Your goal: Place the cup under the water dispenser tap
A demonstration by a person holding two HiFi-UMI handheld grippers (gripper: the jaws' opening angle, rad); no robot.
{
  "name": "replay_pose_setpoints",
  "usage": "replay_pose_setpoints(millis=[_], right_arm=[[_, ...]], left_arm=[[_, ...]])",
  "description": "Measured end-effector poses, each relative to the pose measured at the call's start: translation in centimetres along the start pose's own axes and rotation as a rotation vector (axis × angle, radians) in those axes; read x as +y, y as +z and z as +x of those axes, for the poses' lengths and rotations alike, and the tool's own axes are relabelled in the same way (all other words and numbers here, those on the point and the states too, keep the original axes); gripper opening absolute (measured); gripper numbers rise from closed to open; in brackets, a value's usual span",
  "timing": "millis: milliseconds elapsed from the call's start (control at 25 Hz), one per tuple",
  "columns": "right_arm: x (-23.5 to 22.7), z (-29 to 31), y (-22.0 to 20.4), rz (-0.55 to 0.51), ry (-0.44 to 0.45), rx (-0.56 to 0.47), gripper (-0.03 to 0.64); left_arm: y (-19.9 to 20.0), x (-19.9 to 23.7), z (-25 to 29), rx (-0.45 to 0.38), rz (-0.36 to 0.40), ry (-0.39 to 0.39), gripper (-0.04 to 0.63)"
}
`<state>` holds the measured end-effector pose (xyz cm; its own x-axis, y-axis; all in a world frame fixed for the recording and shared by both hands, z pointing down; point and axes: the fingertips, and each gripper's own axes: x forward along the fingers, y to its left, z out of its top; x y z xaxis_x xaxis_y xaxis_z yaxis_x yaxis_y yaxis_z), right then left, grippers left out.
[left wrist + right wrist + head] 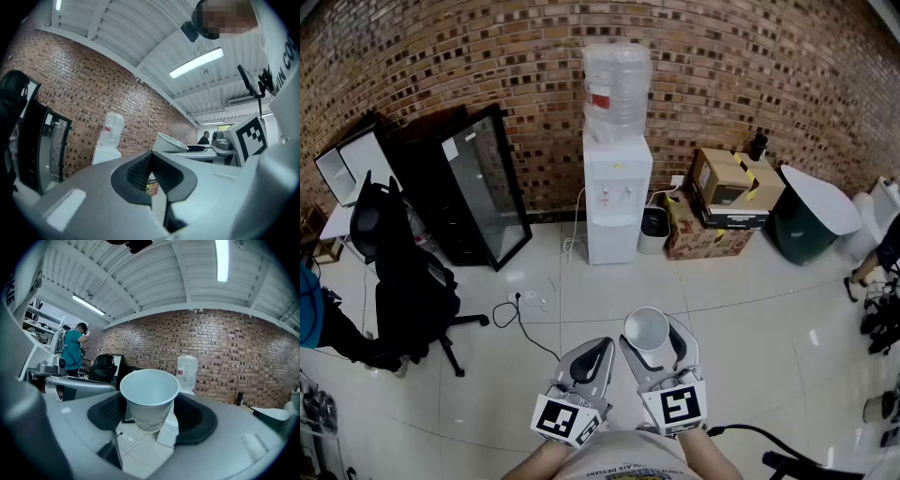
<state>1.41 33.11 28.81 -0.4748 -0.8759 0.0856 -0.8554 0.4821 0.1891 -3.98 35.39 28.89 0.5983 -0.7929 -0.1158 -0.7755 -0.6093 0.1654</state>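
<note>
A white paper cup [646, 328] stands upright between the jaws of my right gripper [654, 345], which is shut on it; the cup [150, 397] fills the middle of the right gripper view and looks empty. The white water dispenser [617, 192] with a clear bottle [617, 89] on top stands against the brick wall, well ahead across the tiled floor. It shows small behind the cup as the dispenser [187, 373]. My left gripper [584, 364] sits just left of the right one, jaws shut on nothing [151, 169]. From there the cup's rim [169, 143] shows to the right.
A black office chair [403, 281] and a black glass-door cabinet [483, 192] stand to the left. A power strip with cables [525, 305] lies on the floor before the dispenser. A small black bin [654, 230] and cardboard boxes [727, 192] sit to its right. A person in teal [72, 350] stands far left.
</note>
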Motion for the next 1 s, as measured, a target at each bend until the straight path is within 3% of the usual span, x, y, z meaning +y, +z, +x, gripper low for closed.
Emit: replay_pose_setpoints(millis=[440,1000], right_arm=[[0.6,1.7,0.0,0.003,-0.019,0.002,0.324],[-2.5,6.1,-1.5,0.047,-0.018,-0.003,0.324]], left_arm=[[0.0,2.0,0.5,0.011,0.001,-0.026,-0.011],[-1.3,5.1,4.7,0.046,0.01,-0.015,-0.01]])
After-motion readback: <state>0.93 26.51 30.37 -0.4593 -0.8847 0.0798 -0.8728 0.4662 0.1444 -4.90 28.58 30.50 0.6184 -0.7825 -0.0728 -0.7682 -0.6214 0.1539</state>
